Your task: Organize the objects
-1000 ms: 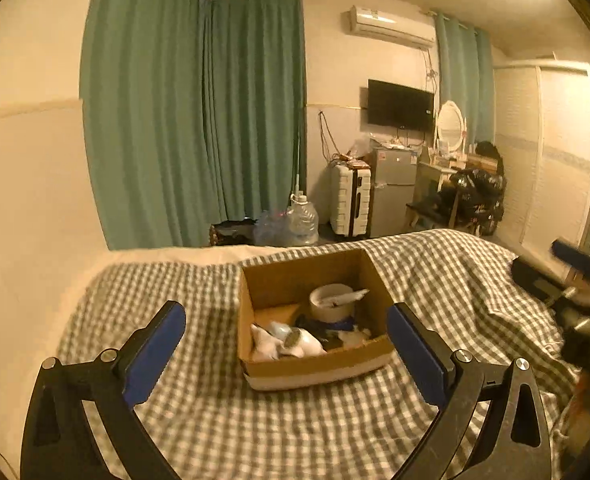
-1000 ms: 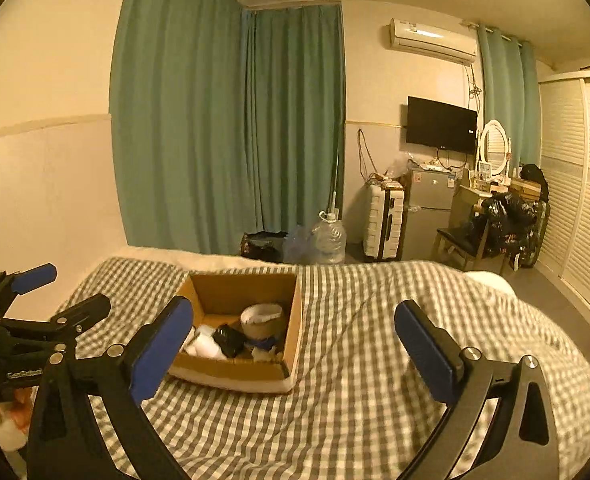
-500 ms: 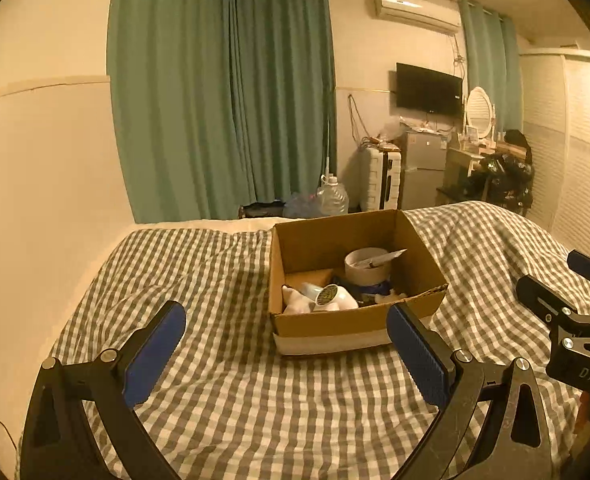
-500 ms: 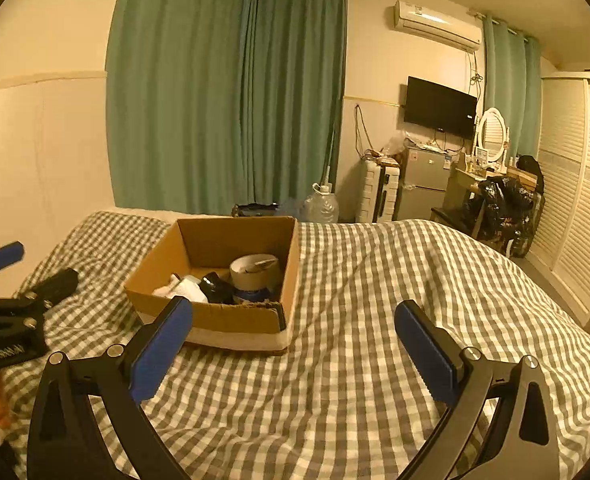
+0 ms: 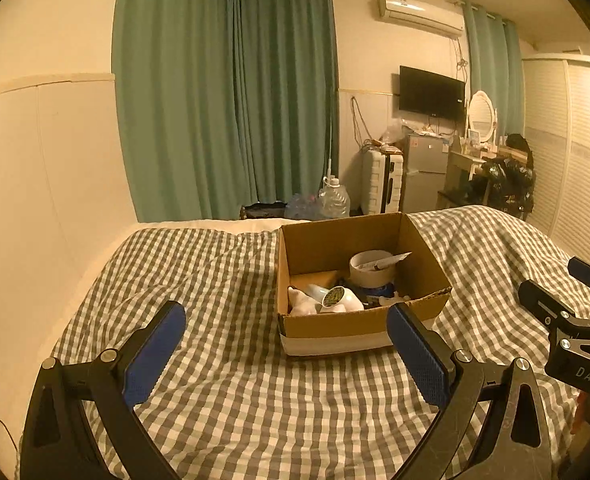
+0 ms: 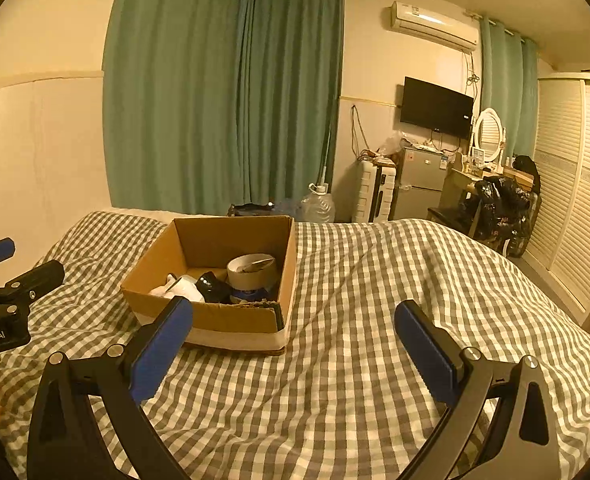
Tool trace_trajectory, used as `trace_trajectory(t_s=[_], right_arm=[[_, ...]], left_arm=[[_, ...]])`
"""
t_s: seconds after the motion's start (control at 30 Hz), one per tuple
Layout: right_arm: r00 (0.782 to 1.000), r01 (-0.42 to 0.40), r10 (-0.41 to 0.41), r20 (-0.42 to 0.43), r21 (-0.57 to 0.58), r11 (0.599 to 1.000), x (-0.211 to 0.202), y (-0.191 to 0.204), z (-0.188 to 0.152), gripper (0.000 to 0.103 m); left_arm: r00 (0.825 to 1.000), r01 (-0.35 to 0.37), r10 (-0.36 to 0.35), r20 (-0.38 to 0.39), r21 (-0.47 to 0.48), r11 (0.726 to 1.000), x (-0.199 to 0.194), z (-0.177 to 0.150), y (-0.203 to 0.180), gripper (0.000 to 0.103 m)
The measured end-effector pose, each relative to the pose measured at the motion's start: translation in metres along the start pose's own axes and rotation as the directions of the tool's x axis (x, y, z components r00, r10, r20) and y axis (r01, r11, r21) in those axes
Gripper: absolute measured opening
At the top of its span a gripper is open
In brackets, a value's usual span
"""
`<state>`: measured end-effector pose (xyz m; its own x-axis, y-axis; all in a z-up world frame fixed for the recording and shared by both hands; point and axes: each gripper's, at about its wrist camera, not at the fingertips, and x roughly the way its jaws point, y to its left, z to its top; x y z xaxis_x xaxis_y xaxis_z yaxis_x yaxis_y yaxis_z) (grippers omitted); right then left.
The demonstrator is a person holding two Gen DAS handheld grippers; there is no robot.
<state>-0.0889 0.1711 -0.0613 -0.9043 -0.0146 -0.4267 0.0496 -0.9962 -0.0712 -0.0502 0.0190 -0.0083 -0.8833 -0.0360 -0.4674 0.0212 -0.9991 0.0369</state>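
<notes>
On bed: open brown cardboard box (image 5: 359, 276) resting on grey-and-white checked bedcover (image 5: 231, 280).
Box contents: roll of tape (image 6: 252, 272), white items, dark item, possibly a pouch.
Left gripper (image 5: 283, 344): spread wide, empty.
Right gripper (image 6: 293, 346): spread wide, empty.
</notes>
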Motion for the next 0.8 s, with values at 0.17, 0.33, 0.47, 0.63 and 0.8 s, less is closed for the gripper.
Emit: trace_trajectory(t_s=[0.17,0.33,0.47,0.63,0.8], right_arm=[[1.0,0.002,-0.002,-0.005,-0.009,1.0,-0.0001,0.0026,-0.0023,0.101],[1.0,0.001,-0.001,-0.008,-0.012,1.0,-0.0001,0.0038,-0.0025,0.101],[1.0,0.0,0.0,-0.01,-0.012,1.0,0.0003,0.0046,-0.0027,0.101],[1.0,0.001,-0.001,-0.014,-0.009,1.0,-0.0002,0.0047,-0.0035,0.101],[1.0,0.001,-0.001,-0.015,-0.006,1.0,-0.0015,0.004,-0.0045,0.101]], left_arm=[[1.0,0.001,-0.001,-0.017,-0.001,1.0,0.0042,-0.0013,0.0008,0.103],[1.0,0.005,-0.005,-0.02,-0.001,1.0,0.0053,-0.0019,-0.0003,0.103],[1.0,0.001,-0.001,-0.023,0.011,1.0,0.006,-0.0039,-0.003,0.103],[1.0,-0.011,0.011,-0.02,0.002,1.0,0.0041,-0.0038,-0.0016,0.103],[0.999,0.015,-0.016,-0.031,-0.025,1.0,0.0044,-0.0037,0.0007,0.103]])
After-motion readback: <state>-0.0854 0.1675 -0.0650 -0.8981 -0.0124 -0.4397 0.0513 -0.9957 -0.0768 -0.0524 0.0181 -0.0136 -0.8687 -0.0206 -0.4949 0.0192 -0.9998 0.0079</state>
